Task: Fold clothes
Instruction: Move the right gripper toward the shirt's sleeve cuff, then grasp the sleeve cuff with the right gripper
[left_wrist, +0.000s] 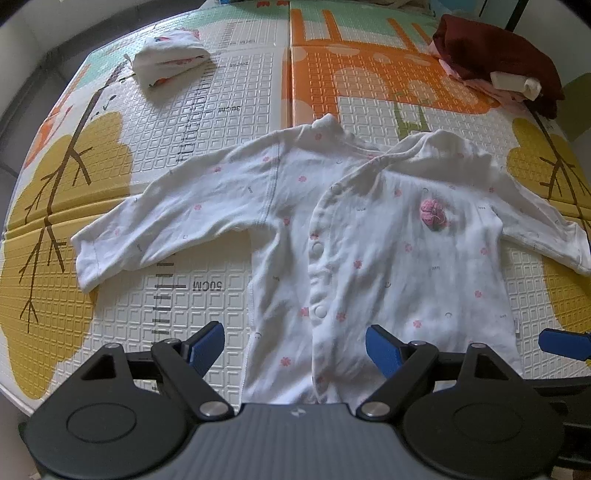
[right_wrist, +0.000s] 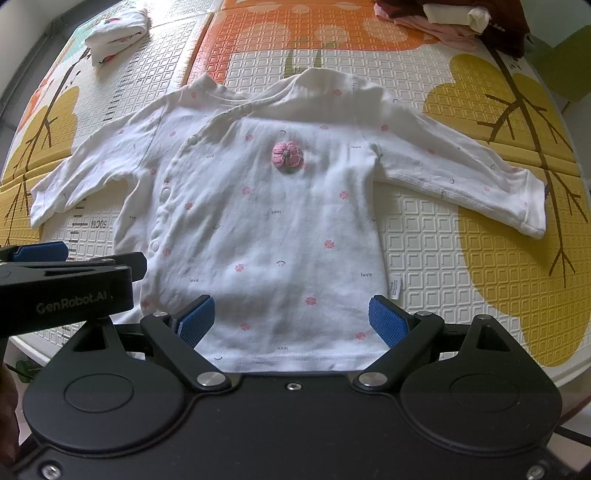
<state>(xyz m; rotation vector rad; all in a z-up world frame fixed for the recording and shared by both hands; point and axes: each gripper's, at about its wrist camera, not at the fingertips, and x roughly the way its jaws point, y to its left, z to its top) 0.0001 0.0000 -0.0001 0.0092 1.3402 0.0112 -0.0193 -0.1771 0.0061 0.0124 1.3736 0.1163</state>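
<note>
A white baby top (left_wrist: 369, 236) (right_wrist: 266, 221) with small pink flowers, a snap placket and a pink knitted flower (right_wrist: 286, 155) lies flat on the play mat, sleeves spread to both sides. My left gripper (left_wrist: 295, 347) is open above its lower left hem, blue pads wide apart, nothing between them. My right gripper (right_wrist: 291, 321) is open over the lower right hem, also holding nothing. In the right wrist view the left gripper's body shows at the left edge, and a blue fingertip (left_wrist: 561, 343) of the right gripper shows in the left wrist view.
A folded white patterned garment (left_wrist: 170, 55) (right_wrist: 118, 31) sits at the far left of the mat. A pile of dark red, pink and cream clothes (left_wrist: 498, 66) (right_wrist: 461, 18) lies at the far right. The mat (right_wrist: 461, 258) ends just below the hem.
</note>
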